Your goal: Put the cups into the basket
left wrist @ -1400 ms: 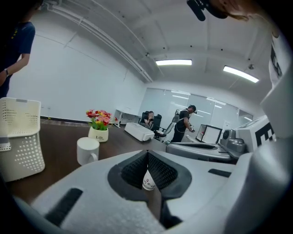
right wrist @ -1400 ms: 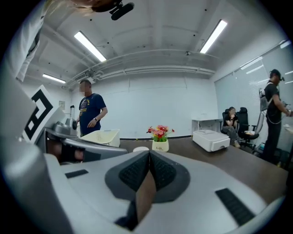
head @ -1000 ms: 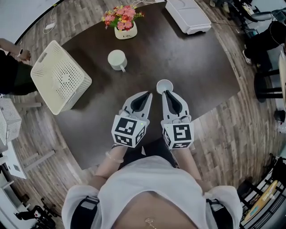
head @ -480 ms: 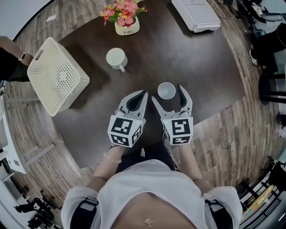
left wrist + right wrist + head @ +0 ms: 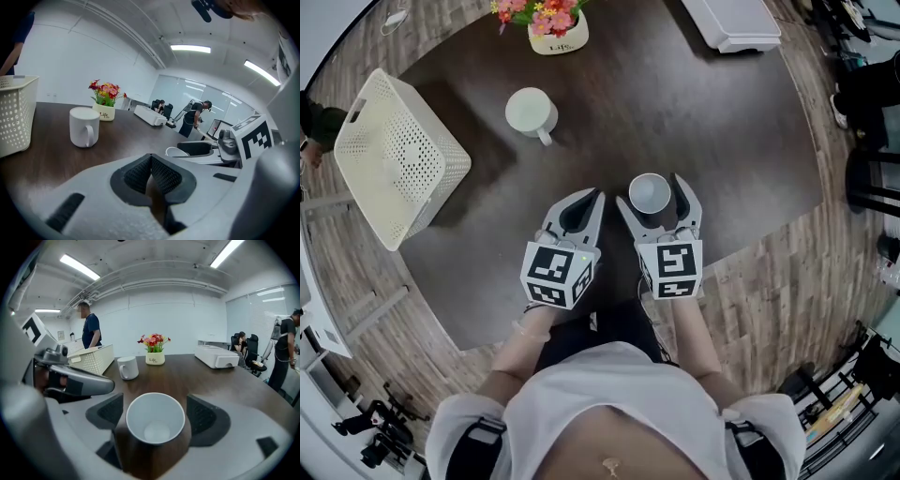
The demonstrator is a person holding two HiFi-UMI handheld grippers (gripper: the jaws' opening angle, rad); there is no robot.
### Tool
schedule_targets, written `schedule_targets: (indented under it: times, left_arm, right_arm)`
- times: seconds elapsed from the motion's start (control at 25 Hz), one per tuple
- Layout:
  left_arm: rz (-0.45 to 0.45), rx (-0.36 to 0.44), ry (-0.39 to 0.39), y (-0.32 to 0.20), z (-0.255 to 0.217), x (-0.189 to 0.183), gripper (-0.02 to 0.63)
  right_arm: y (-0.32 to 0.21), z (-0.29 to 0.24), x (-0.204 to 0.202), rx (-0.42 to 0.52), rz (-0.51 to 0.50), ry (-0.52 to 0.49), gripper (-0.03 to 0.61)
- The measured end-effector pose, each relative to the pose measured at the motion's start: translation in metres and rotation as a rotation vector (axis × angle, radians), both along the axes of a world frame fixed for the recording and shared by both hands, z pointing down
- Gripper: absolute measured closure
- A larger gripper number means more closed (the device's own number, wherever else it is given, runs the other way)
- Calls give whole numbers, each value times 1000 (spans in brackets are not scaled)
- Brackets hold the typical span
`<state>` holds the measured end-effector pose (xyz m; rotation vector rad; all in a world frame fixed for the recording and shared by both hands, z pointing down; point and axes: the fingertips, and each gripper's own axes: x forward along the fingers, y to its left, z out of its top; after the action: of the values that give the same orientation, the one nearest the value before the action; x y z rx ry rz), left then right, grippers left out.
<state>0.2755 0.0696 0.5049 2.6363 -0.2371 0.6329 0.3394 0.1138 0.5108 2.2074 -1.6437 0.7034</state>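
Our right gripper [image 5: 650, 191] has just spread its fingers around the white cup [image 5: 155, 420] on the bench [image 5: 703, 122], not touching it; our left gripper [image 5: 595, 195] has its fingers clenched, empty.

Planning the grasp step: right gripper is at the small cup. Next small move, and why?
Probably close the right gripper on the cup. Its jaws have just opened and stand apart either side of the cup, pads not yet pressing it, and the cup stands upright on the table.
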Motion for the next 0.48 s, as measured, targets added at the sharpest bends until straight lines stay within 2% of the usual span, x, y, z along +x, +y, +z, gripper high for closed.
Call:
schedule_targets:
  times: [0.48]
  left_arm:
    - [-13,-14,-21,-4,12,-2,603]
  right_arm:
    - [-8,15,-6,-48,-60,28,184]
